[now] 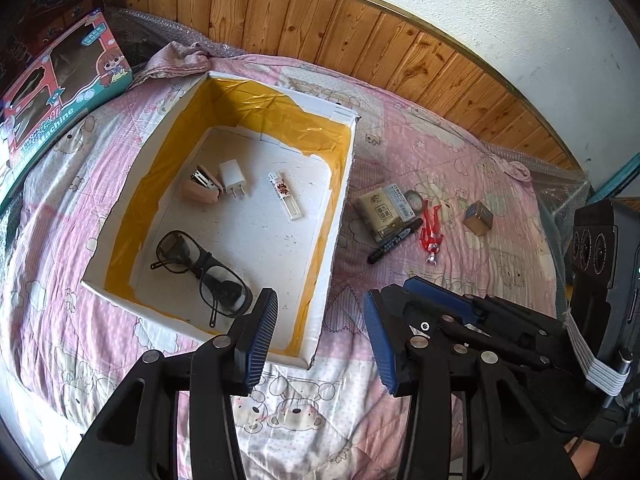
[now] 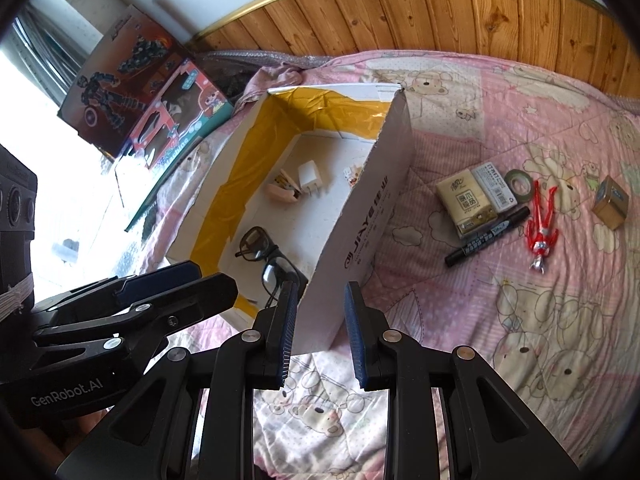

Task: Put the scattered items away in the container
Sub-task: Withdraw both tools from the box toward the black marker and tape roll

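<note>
Container: open white cardboard box [image 1: 332,240] lined with yellow tape, lying on the bed.
Inside the box: dark-framed glasses [image 1: 202,272] near the front; a pink stapler [image 1: 201,190], a white charger plug [image 1: 232,178] and a clear lighter [image 1: 285,195] farther back.
Outside, right of the box: tissue pack [image 2: 466,204], white packet [image 2: 493,186], tape roll [image 2: 518,181], black marker [image 2: 488,236], red figurine [image 2: 542,228], small tan box [image 2: 611,202].

My bed wears a pink bear-print quilt [image 1: 460,168]. Two toy boxes [image 2: 176,120] lean at its far-left edge, a crumpled cloth [image 1: 176,58] beside them, wood panelling [image 1: 360,36] under a white wall behind.
</note>
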`<state>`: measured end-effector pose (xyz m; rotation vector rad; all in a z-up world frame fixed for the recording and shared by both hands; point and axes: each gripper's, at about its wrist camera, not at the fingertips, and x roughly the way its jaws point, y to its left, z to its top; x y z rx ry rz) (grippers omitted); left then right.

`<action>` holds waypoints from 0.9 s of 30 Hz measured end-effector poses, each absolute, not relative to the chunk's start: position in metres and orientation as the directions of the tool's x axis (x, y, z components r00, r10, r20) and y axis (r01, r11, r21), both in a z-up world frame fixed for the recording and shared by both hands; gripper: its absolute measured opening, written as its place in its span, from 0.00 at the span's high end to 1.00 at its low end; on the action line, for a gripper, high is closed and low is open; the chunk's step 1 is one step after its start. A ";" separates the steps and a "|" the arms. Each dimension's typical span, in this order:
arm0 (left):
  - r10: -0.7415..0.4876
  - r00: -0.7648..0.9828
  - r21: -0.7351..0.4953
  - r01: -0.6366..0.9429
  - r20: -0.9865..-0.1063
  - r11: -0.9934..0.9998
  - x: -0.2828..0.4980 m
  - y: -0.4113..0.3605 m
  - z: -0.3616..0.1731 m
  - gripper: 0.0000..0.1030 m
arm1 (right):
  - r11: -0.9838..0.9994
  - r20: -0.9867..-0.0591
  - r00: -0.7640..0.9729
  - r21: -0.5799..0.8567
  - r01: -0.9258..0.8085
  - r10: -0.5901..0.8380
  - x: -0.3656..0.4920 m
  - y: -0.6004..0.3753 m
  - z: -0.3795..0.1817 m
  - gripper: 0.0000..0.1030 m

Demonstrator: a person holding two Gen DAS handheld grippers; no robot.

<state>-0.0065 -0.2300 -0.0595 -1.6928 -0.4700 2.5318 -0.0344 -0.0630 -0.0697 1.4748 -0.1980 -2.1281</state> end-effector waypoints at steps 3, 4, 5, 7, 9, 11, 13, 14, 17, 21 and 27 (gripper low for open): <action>0.221 -0.388 -0.277 0.095 -0.895 -0.956 -0.006 -0.218 -0.059 0.51 | -0.853 -0.823 -0.267 0.418 0.313 -0.502 -0.030 -0.050 -0.073 0.74; 0.224 -0.387 -0.276 0.085 -0.895 -0.957 -0.006 -0.214 -0.058 0.51 | -0.855 -0.823 -0.270 0.420 0.303 -0.500 -0.028 -0.045 -0.074 0.74; 0.226 -0.384 -0.274 0.074 -0.895 -0.959 -0.006 -0.210 -0.058 0.51 | -0.858 -0.823 -0.273 0.423 0.291 -0.499 -0.026 -0.041 -0.076 0.74; 0.229 -0.377 -0.268 0.052 -0.898 -0.962 -0.009 -0.201 -0.059 0.51 | -0.863 -0.823 -0.279 0.431 0.263 -0.496 -0.023 -0.030 -0.079 0.74; 0.239 -0.371 -0.268 0.027 -0.897 -0.963 -0.012 -0.191 -0.059 0.51 | -0.869 -0.825 -0.282 0.438 0.228 -0.490 -0.020 -0.017 -0.085 0.74; 0.246 -0.364 -0.265 0.002 -0.898 -0.964 -0.017 -0.180 -0.060 0.51 | -0.874 -0.828 -0.283 0.447 0.189 -0.484 -0.018 -0.005 -0.091 0.74; 0.254 -0.354 -0.264 -0.021 -0.900 -0.964 -0.022 -0.170 -0.062 0.51 | -0.881 -0.832 -0.290 0.447 0.153 -0.472 -0.017 0.008 -0.096 0.74; 0.258 -0.348 -0.264 -0.031 -0.901 -0.964 -0.025 -0.165 -0.063 0.51 | -0.883 -0.834 -0.293 0.449 0.134 -0.468 -0.017 0.015 -0.098 0.73; 0.275 -0.336 -0.269 -0.064 -0.901 -0.961 -0.034 -0.150 -0.065 0.50 | -0.888 -0.837 -0.307 0.453 0.078 -0.453 -0.018 0.035 -0.103 0.73; 0.293 -0.321 -0.274 -0.102 -0.901 -0.956 -0.051 -0.129 -0.070 0.48 | -0.890 -0.842 -0.321 0.456 0.008 -0.434 -0.025 0.061 -0.110 0.73; 0.306 -0.277 -0.290 -0.096 -0.911 -0.952 -0.091 -0.107 -0.092 0.47 | -0.887 -0.848 -0.332 0.457 -0.065 -0.413 -0.045 0.089 -0.121 0.73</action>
